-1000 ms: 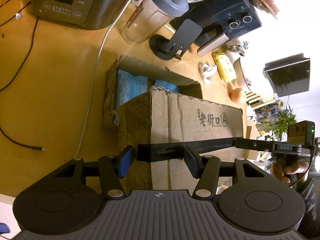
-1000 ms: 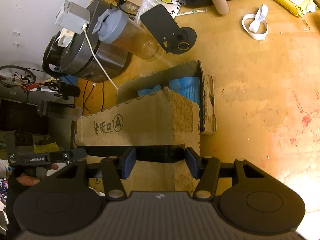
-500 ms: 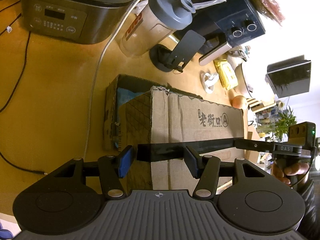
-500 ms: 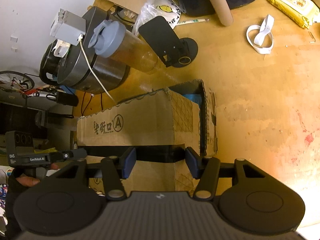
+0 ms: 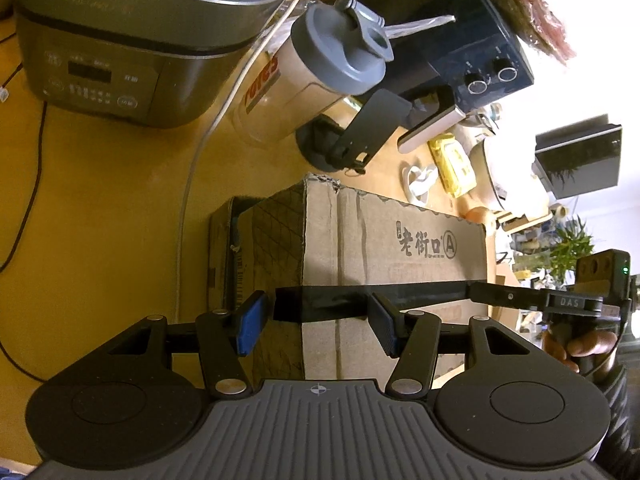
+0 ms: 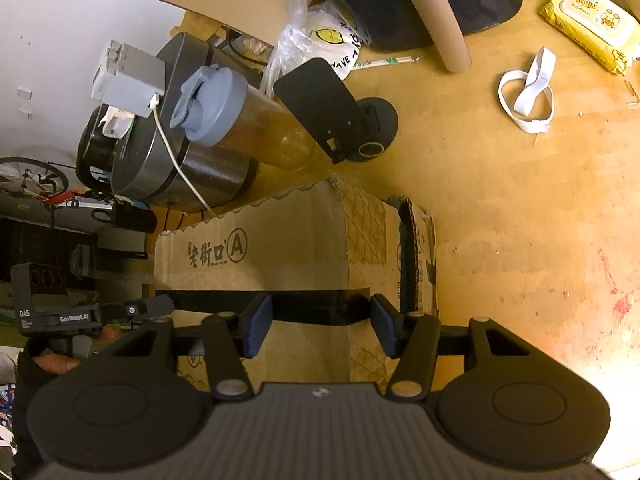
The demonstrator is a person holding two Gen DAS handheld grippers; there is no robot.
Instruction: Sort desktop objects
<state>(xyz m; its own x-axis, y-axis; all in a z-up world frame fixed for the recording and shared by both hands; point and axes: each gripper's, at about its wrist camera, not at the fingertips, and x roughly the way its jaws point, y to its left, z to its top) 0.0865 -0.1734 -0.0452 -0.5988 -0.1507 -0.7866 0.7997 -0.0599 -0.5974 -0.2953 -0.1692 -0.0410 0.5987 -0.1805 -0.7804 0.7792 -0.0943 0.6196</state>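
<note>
Wooden desk (image 6: 520,240) w/ clutter: nearest, left gripper (image 5: 316,318) & right gripper (image 6: 320,322) both clenched on cardboard box (image 6: 260,248), one per end. Beyond it shaker bottle (image 6: 240,120), wipes pack (image 6: 588,20), white strap (image 6: 528,96) unsorted, so task looks early.

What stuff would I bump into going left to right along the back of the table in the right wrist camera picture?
Rice cooker → shaker bottle → black stand → cardboard tube → white strap → yellow wipes pack.
</note>
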